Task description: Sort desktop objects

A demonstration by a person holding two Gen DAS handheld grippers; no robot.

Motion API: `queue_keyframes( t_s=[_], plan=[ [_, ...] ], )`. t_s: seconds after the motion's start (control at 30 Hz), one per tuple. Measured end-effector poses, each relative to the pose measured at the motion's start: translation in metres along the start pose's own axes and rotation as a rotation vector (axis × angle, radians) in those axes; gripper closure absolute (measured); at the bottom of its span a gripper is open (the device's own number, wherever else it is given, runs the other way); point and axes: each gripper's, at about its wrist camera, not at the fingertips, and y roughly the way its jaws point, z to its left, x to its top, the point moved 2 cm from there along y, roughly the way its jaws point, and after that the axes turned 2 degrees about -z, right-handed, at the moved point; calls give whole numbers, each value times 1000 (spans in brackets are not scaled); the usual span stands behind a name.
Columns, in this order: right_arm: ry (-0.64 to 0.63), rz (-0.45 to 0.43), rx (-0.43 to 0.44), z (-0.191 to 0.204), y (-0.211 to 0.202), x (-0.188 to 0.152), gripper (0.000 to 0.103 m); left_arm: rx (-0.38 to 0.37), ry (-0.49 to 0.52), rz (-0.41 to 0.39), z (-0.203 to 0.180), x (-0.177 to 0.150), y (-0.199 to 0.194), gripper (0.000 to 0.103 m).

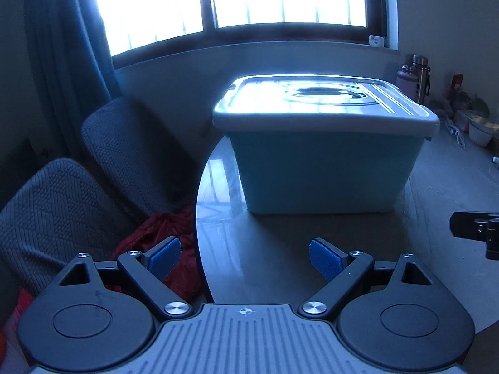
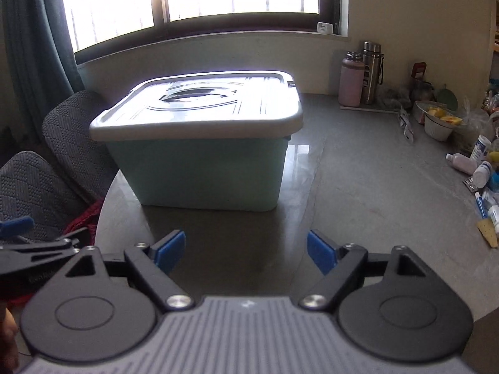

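A light blue storage box (image 1: pixel 324 171) with a grey lid (image 1: pixel 321 106) on top stands on the round grey table (image 1: pixel 280 249). It also shows in the right wrist view (image 2: pixel 205 174), its lid (image 2: pixel 202 106) shut. My left gripper (image 1: pixel 244 258) is open and empty, a short way in front of the box near the table's left edge. My right gripper (image 2: pixel 246 251) is open and empty, in front of the box. Several small bottles and tubes (image 2: pixel 483 174) lie at the table's right edge.
Two grey chairs (image 1: pixel 93 171) stand left of the table, with red cloth (image 1: pixel 162 243) on one seat. Two flasks (image 2: pixel 361 74), a white bowl of yellow food (image 2: pixel 439 124) and a packet (image 2: pixel 405 124) sit at the back right. A window is behind.
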Motion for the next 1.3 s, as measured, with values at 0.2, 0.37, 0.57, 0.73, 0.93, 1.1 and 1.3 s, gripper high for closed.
queue_keyframes(
  t_s=[0.2, 0.37, 0.57, 0.73, 0.93, 1.1, 1.3],
  plan=[
    [-8, -16, 0, 7, -7, -16, 18, 4, -12, 7, 4, -19, -6, 12],
    [-7, -19, -2, 7, -9, -23, 18, 2, -21, 7, 5, -24, -8, 12],
    [1, -23, 0, 7, -12, -27, 18, -9, -29, 16, 2, -24, -6, 11],
    [6, -26, -4, 6, -14, -28, 18, -14, -26, 17, -1, -23, -4, 11],
    [13, -11, 0, 4, -11, -30, 18, -9, -22, 24, -3, -24, -2, 11],
    [15, -6, -2, 1, -10, -30, 18, -13, -26, 32, -5, -23, 0, 11],
    [18, -10, 0, -1, -11, -30, 18, -25, -25, 38, -10, -23, 3, 11]
  ],
)
